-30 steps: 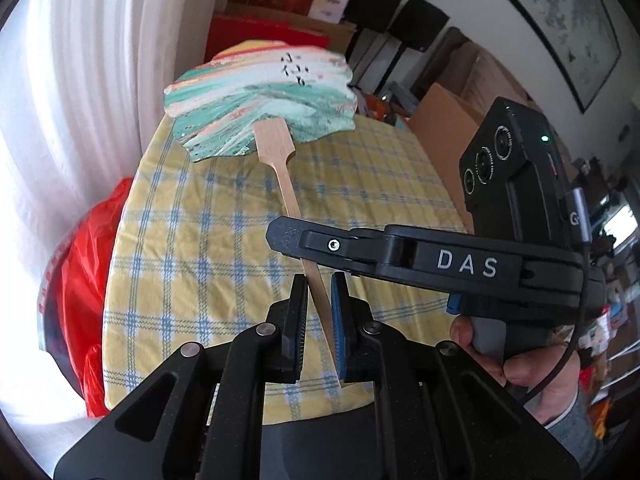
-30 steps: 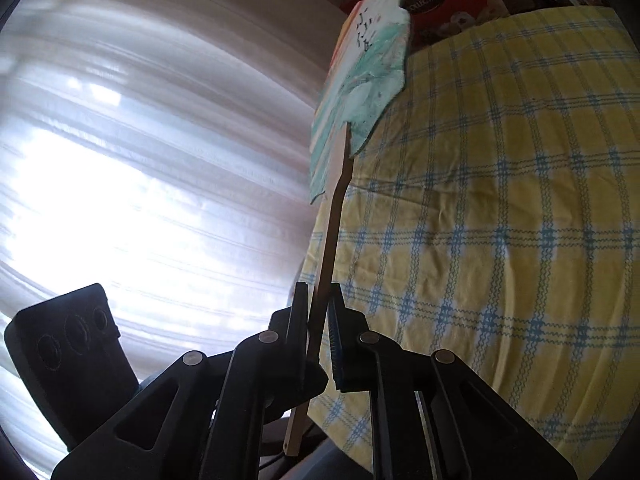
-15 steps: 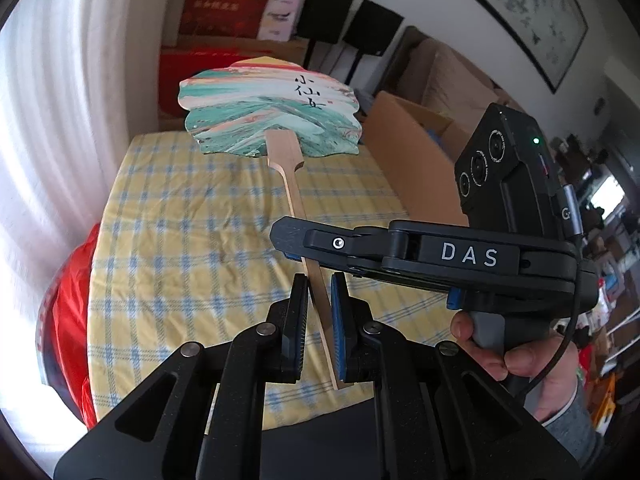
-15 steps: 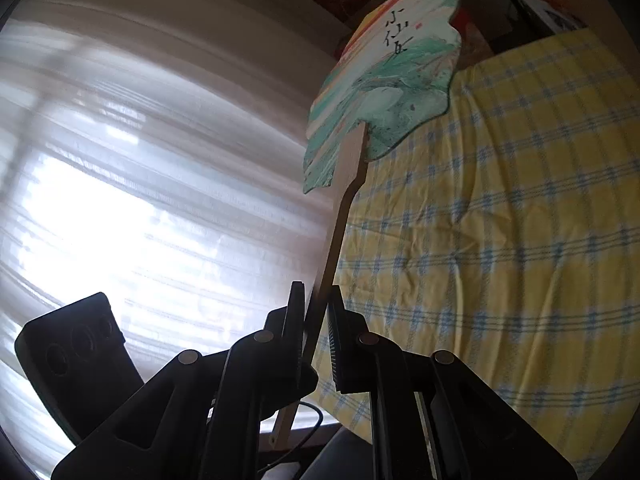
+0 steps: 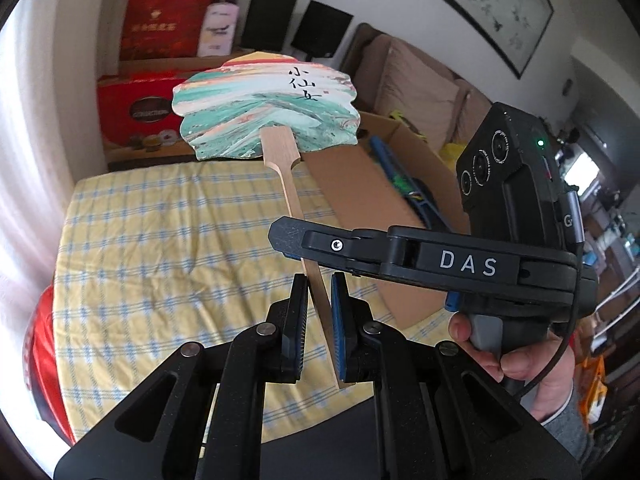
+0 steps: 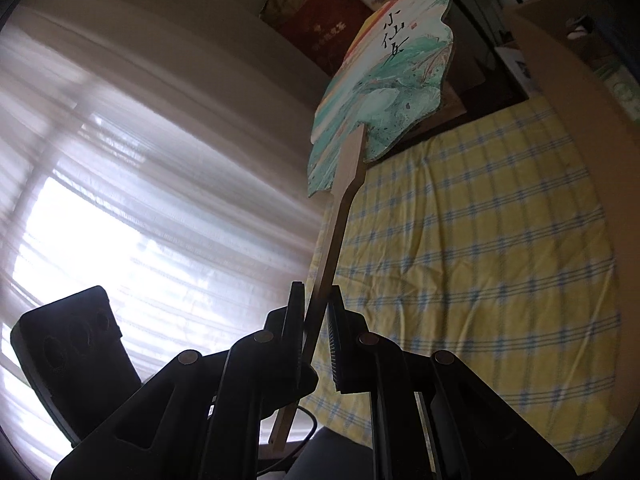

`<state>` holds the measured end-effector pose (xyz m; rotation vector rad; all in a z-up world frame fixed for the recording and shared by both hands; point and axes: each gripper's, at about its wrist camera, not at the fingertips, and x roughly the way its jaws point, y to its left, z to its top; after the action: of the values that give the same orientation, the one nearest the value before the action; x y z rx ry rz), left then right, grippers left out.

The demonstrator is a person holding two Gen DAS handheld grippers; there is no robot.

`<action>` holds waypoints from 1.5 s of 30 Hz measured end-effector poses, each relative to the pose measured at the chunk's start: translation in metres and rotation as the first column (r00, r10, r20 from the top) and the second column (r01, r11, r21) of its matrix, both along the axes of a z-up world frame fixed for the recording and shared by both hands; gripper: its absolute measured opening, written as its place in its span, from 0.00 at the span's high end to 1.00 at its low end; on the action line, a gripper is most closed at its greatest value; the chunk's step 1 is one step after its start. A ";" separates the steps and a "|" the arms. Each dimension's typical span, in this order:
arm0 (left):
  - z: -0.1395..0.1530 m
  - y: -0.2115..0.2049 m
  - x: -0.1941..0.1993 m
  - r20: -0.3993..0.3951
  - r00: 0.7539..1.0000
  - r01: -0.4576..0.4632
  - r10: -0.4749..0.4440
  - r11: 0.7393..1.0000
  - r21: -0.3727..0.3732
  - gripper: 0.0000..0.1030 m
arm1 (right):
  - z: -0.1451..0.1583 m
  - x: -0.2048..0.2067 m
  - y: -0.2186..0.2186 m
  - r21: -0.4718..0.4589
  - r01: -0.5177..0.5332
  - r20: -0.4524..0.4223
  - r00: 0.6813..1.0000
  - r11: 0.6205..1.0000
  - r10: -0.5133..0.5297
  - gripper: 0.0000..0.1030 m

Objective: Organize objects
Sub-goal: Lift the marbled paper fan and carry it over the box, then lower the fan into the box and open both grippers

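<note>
— Where is the fan?

— In the air above the yellow checked tablecloth, painted head toward the far end, wooden handle slanting back to both tools.

— Who has it?

— The left gripper is clamped on the handle's near end. The right gripper pinches it too, reaching in from the right, just beyond the left one.

— And nearby?

— A cardboard box right of the table.

Yellow checked tablecloth centre frame; red boxes upper left; cardboard box right; framed painting upper right.
</note>
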<state>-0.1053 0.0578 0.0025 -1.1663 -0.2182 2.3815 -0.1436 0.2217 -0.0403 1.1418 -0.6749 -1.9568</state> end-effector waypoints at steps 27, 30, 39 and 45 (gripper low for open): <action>0.018 0.159 -0.029 0.010 0.974 0.225 -0.225 0.974 -0.015 0.90 | 0.026 -0.002 0.174 0.016 0.274 -0.003 0.962 0.962 -0.274 0.90; 0.017 0.174 -0.032 0.015 0.971 0.240 -0.240 0.971 -0.011 0.90 | 0.026 -0.002 0.191 0.017 0.301 -0.001 0.954 0.954 -0.301 0.90; -0.001 0.204 -0.048 0.054 0.965 0.255 -0.255 0.967 0.000 0.90 | 0.011 -0.010 0.227 0.031 0.342 0.034 0.939 0.939 -0.343 0.90; -0.018 0.215 -0.056 0.092 0.962 0.257 -0.256 0.966 -0.005 0.90 | -0.005 -0.020 0.236 0.056 0.351 0.067 0.933 0.935 -0.354 0.90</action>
<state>-0.1617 0.2724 -0.0150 -1.2318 -0.0702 2.1114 -0.1636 0.4576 -0.0453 1.1898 -0.9358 -2.2447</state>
